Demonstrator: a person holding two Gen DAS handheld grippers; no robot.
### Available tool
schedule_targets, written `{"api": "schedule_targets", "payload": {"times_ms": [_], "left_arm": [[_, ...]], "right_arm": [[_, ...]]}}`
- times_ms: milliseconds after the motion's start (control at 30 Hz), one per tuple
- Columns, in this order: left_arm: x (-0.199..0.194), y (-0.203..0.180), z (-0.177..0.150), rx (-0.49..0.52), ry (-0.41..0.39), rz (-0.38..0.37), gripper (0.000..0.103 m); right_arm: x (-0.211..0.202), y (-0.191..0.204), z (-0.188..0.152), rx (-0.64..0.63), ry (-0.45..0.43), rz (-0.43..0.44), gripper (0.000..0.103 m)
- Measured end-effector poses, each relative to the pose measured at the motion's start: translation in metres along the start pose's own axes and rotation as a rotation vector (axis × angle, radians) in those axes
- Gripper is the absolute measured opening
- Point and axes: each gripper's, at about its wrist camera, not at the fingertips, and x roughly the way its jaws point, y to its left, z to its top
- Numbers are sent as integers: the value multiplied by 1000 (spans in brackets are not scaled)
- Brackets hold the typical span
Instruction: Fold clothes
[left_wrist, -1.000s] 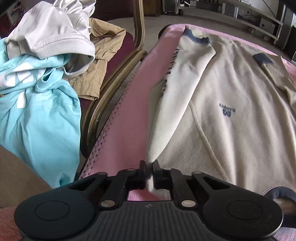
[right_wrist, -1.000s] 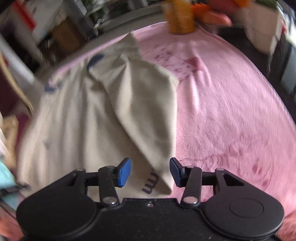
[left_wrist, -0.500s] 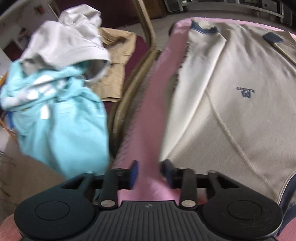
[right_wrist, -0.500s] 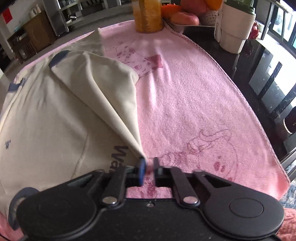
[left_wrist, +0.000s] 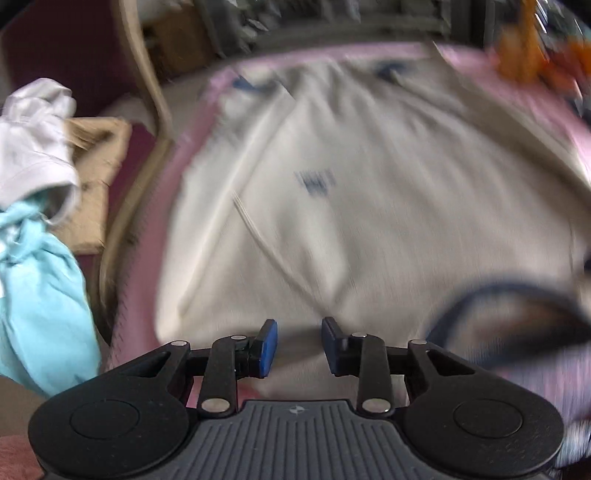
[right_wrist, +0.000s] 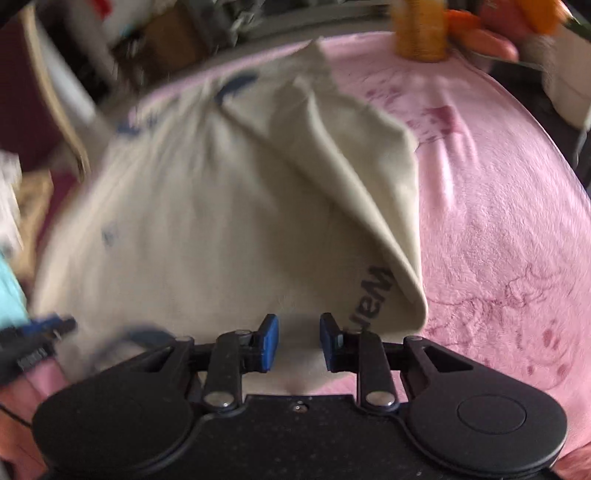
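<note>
Left wrist view, far left: a pile of clothes lies on a chair (left_wrist: 147, 92), with a white garment (left_wrist: 33, 144) on top, a tan garment (left_wrist: 96, 173) beside it and a light blue garment (left_wrist: 40, 314) hanging below. The chair's curved frame runs just beside the edge of the worktop.

Centre: a pink towel (left_wrist: 147, 266) covers the worktop. A cream sweatshirt (left_wrist: 369, 206) lies spread flat on the towel, with its dark blue collar (left_wrist: 517, 299) at the near right and a small blue logo on the chest. The picture is blurred by motion, so finer detail cannot be told.

The left gripper (left_wrist: 299, 341) hangs above the near edge of the sweatshirt. Its fingers stand apart with a clear gap and hold nothing.

Right wrist view: the same sweatshirt (right_wrist: 207, 221) lies on the towel (right_wrist: 498, 206). One sleeve (right_wrist: 351, 173) is folded inward across the body, and dark lettering shows near the fold at the near edge. The right gripper (right_wrist: 298, 343) is above that near edge; its fingers are parted and empty.

Far right, at the back of the worktop: a yellow jar (right_wrist: 419, 29) and some orange fruit (right_wrist: 480, 29), well apart from the sweatshirt.
</note>
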Motion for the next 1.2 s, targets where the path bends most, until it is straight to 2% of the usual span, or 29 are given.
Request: {"api": "schedule_targets", "payload": {"times_ms": [100, 133, 167, 233, 300, 367, 433, 500, 567, 633, 700, 767, 967, 1067, 1133, 1200], "left_arm": [[2, -9, -13, 89, 57, -24, 28], [-5, -4, -17, 93, 49, -56, 28], [-10, 3, -20, 70, 34, -93, 29], [-16, 17, -21, -9, 8, -157, 29], [-21, 26, -14, -76, -46, -181, 29], [-20, 26, -3, -97, -83, -161, 29], [-5, 20, 7, -80, -68, -133, 29], [13, 10, 8, -54, -17, -114, 29], [19, 3, 2, 3, 18, -99, 29], [13, -2, -1, 52, 33, -86, 28], [3, 3, 2, 38, 37, -139, 28], [-6, 15, 13, -15, 7, -172, 31], [-28, 41, 67, -128, -124, -180, 31], [-24, 48, 96, -163, -152, -177, 31], [-20, 47, 112, -175, -173, -161, 31], [-7, 51, 128, -186, -185, -151, 31]], "right_arm": [[-9, 1, -12, -49, 84, -104, 25], [-11, -2, -17, -42, 105, -139, 25], [-15, -7, -18, -14, 99, -134, 25], [-24, -18, -20, 49, 77, -112, 25], [-36, -22, -16, 99, -6, -14, 25], [-39, -18, -9, 135, -48, 113, 24], [-28, -9, -4, 146, -21, 199, 23], [-12, 1, -5, 125, 2, 218, 23], [4, 8, -10, 89, 62, 179, 24], [2, 16, -12, 34, 77, 147, 24], [-6, 23, -12, 11, 106, 122, 23], [-21, 23, -1, 26, 62, 147, 23], [-76, 36, 60, 43, -137, 220, 24], [-83, 45, 98, 47, -196, 236, 27], [-79, 48, 123, 69, -211, 249, 34], [-67, 55, 147, 76, -215, 252, 34]]}}
